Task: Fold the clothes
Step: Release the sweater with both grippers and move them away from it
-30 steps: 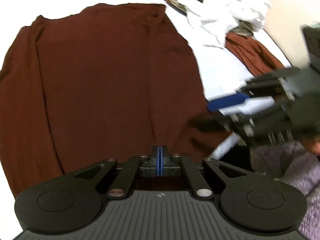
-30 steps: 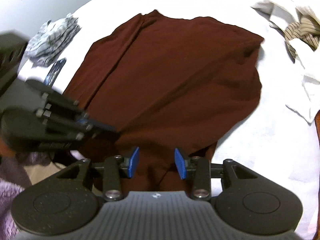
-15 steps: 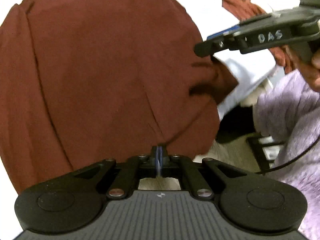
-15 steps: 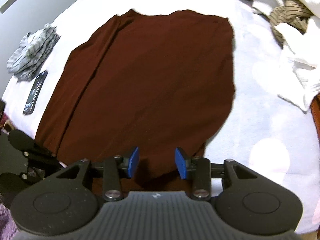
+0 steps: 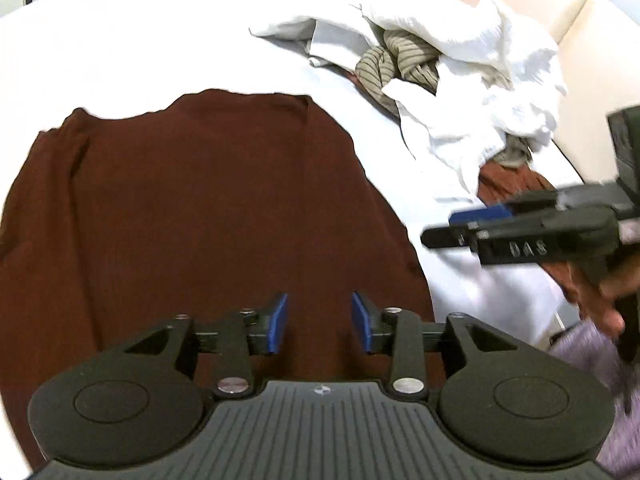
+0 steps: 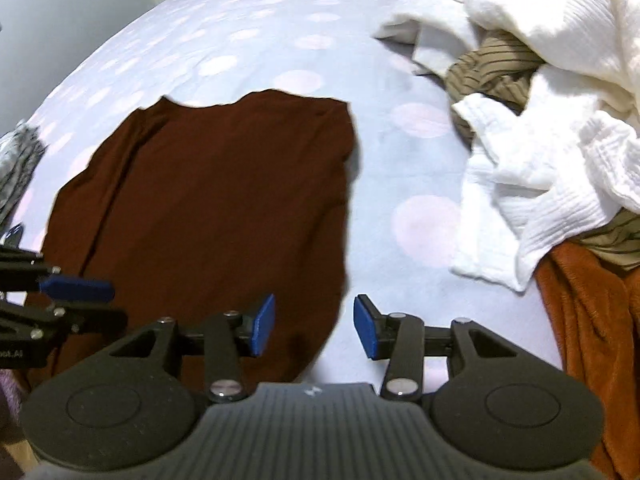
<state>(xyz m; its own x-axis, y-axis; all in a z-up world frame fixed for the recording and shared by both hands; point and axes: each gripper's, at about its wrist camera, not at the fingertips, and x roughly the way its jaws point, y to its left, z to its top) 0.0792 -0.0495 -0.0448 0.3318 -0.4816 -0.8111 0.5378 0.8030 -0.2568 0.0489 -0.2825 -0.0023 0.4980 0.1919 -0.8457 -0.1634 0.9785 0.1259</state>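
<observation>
- Maroon knit garment [image 5: 208, 216] lies spread flat on the pale bed sheet [image 6: 248, 40], its near hem at the bed's edge under both grippers, with one long fold line running down its left side.
- Judging by the drape, it is light, soft and limp — no stiffness to hold a shape, so it will sag from any single pinch and likely drag on the sheet rather than slide freely.
- Best hold, I judge, is at the hem corners or along an outer edge, a gripper on each, pinching through all layers so they do not part.
- Left gripper [image 5: 319, 324] hovers over the near hem with its blue pads spread apart and nothing between them.
- Right gripper [image 6: 308, 330] is likewise spread and empty, over the garment's near right corner where cloth meets sheet.
- Compared with half a second ago, the left pads were pressed together on the hem and the cloth was lifted and bunched near the right gripper — now it is let go and lies flat.
- Off to the right sits a heap of unfolded laundry [image 6: 552, 128], well apart from the garment; a rust fleece piece [image 6: 592, 320] lies at its near end.
</observation>
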